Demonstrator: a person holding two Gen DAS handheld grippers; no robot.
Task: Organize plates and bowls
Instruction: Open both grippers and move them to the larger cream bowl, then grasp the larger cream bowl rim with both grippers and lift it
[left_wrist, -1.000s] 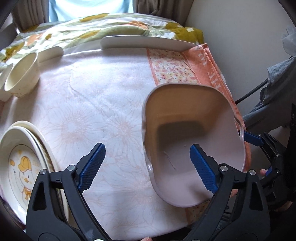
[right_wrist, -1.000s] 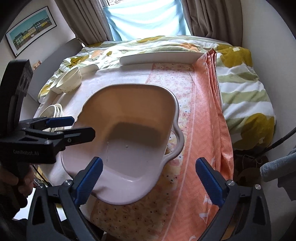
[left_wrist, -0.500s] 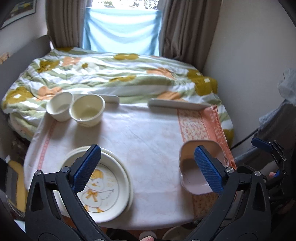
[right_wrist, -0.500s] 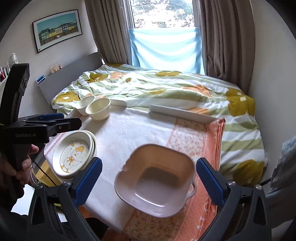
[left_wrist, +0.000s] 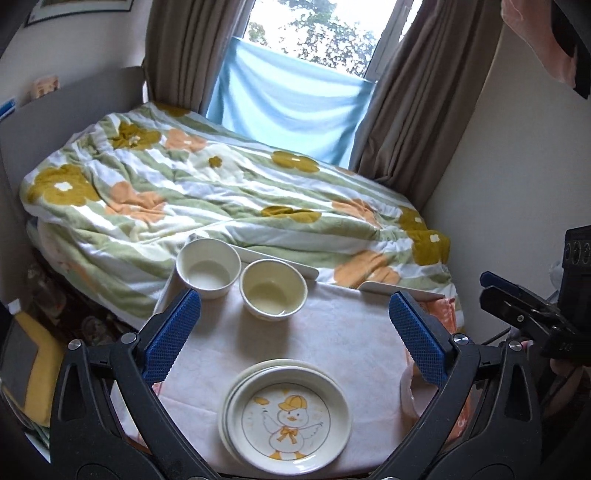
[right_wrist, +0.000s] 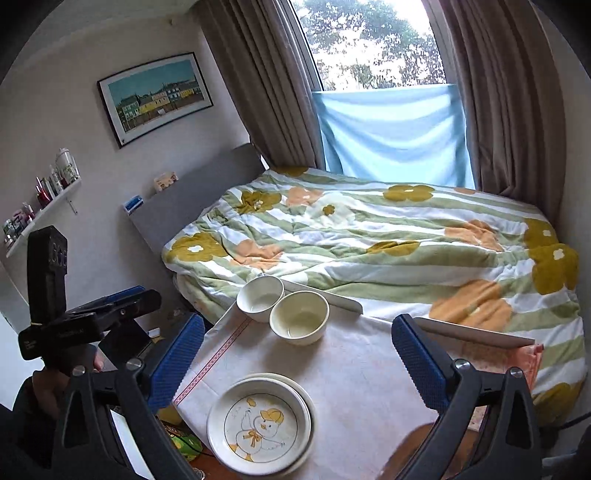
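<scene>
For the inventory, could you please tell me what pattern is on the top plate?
A cartoon duck in a yellow cap and bow on the top plate, clearest in the left wrist view.

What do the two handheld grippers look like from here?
Both are black plastic clamp-style frames with silver rivets. The left gripper and right gripper each carry two fingers tipped with textured blue pads. Seen from the right wrist view, the left unit bears pale lettering on its side and a boxy black top.

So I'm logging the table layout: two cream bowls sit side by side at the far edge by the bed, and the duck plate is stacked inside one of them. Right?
Not quite. The two cream bowls do sit side by side at the far edge, but the duck plate is not in one; the left wrist view shows it topping a plate stack at the near edge.
</scene>
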